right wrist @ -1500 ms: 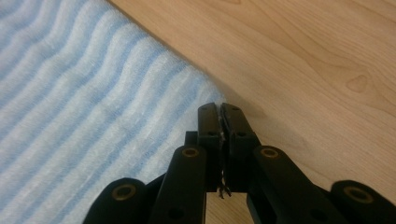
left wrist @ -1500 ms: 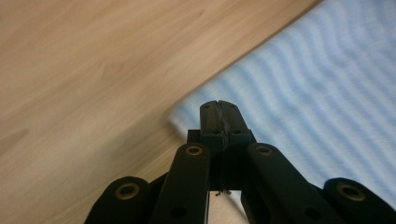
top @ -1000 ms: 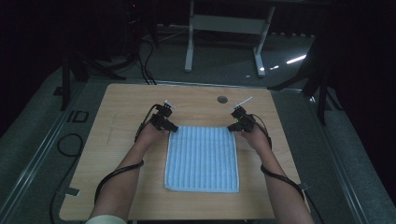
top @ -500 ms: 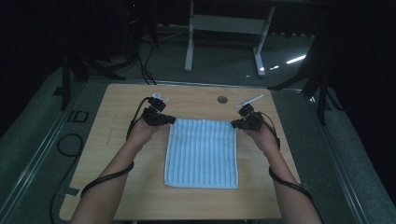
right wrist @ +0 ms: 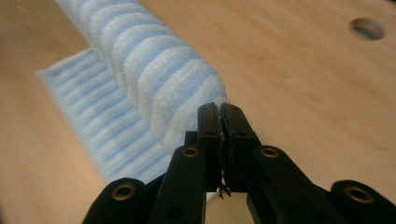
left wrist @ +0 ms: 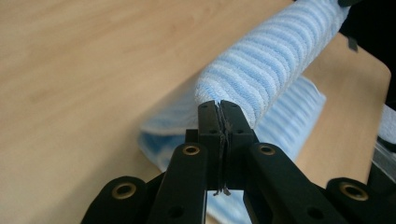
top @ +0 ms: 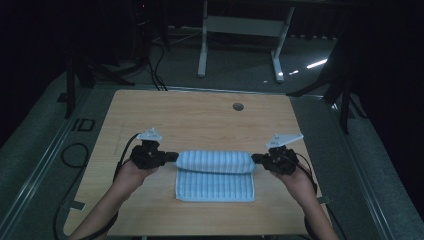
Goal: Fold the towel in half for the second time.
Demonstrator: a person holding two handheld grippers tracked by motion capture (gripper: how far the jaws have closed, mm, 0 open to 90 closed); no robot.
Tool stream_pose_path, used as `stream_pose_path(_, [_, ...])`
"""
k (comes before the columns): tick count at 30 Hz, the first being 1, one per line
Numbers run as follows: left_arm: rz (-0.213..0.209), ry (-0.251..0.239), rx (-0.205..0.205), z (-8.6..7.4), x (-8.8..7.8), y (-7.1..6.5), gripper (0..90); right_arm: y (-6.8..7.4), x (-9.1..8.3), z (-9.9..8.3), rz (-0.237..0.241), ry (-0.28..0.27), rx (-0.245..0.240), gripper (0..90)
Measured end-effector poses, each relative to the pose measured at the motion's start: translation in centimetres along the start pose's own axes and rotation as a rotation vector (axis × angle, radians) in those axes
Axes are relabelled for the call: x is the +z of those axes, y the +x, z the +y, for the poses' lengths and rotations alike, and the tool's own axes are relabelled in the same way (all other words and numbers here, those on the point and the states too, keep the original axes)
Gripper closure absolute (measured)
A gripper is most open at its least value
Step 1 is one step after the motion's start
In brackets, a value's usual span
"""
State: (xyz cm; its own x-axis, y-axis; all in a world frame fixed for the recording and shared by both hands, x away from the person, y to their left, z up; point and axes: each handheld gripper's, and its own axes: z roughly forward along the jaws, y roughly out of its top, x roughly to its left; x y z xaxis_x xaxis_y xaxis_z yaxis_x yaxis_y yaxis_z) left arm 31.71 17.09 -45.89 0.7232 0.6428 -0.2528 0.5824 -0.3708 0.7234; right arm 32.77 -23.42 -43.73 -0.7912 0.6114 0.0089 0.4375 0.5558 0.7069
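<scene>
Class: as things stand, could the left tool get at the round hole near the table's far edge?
Probably not freely: the left tool is shut on the striped towel, though bare tabletop lies toward the hole.

High view sits above the near edge, facing forward and down, wide enough to take in the whole tabletop (top: pixel 200 115) and floor beyond. Each gripper view rides low, very close, looking along its own fingers (left wrist: pixel 210 122) (right wrist: pixel 211 126) toward the other side. All three share the blue striped towel (top: pixel 214 170) (left wrist: pixel 266 70) (right wrist: pixel 154 70).
</scene>
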Motion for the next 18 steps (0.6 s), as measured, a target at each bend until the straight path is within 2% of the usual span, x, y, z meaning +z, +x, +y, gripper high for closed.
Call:
stream_pose_path(1, [0.013, -0.004, 0.004, -0.7, -0.1, -0.6, 87.9, 0.4, 0.0, -0.4, 0.005, 0.004, -0.006, 87.2])
stream_pose_path(3, [0.000, 0.023, 0.022, -1.6, 0.0, -1.3, 87.8, 1.5, -0.1, -1.4, 0.008, 0.018, -0.013, 87.2])
stream_pose_path(5, [-0.013, 0.028, 0.024, -2.6, 0.1, -2.0, 87.8, 2.4, 0.1, -2.4, 0.008, 0.045, -0.026, 87.2])
stream_pose_path(7, [-0.017, 0.028, 0.020, -3.8, 0.5, -2.8, 87.7, 2.9, 0.1, -3.2, 0.016, 0.055, -0.016, 87.1])
stream_pose_path(8, [-0.033, 0.041, 0.022, -4.3, 0.7, -3.1, 87.6, 3.2, 0.1, -3.8, 0.015, 0.068, -0.022, 87.1])
stream_pose_path(10, [-0.031, 0.040, 0.015, -5.2, 0.9, -3.4, 87.6, 3.4, 0.1, -4.5, 0.027, 0.064, -0.001, 87.2])
stream_pose_path(11, [-0.054, 0.052, 0.010, -5.7, 1.0, -3.6, 87.6, 3.6, 0.1, -4.9, 0.037, 0.070, 0.002, 87.2])
stream_pose_path(12, [-0.051, 0.046, 0.009, -6.1, 1.1, -3.8, 87.6, 3.8, 0.1, -5.4, 0.025, 0.071, 0.004, 87.2])
stream_pose_path(15, [-0.070, 0.054, -0.015, -7.2, 1.7, -4.0, 87.6, 3.6, 0.4, -6.4, 0.055, 0.073, 0.045, 87.1])
stream_pose_path(18, [-0.081, 0.084, -0.028, -8.0, 2.3, -3.8, 86.9, 3.8, 1.0, -7.7, 0.078, 0.091, 0.068, 85.9])
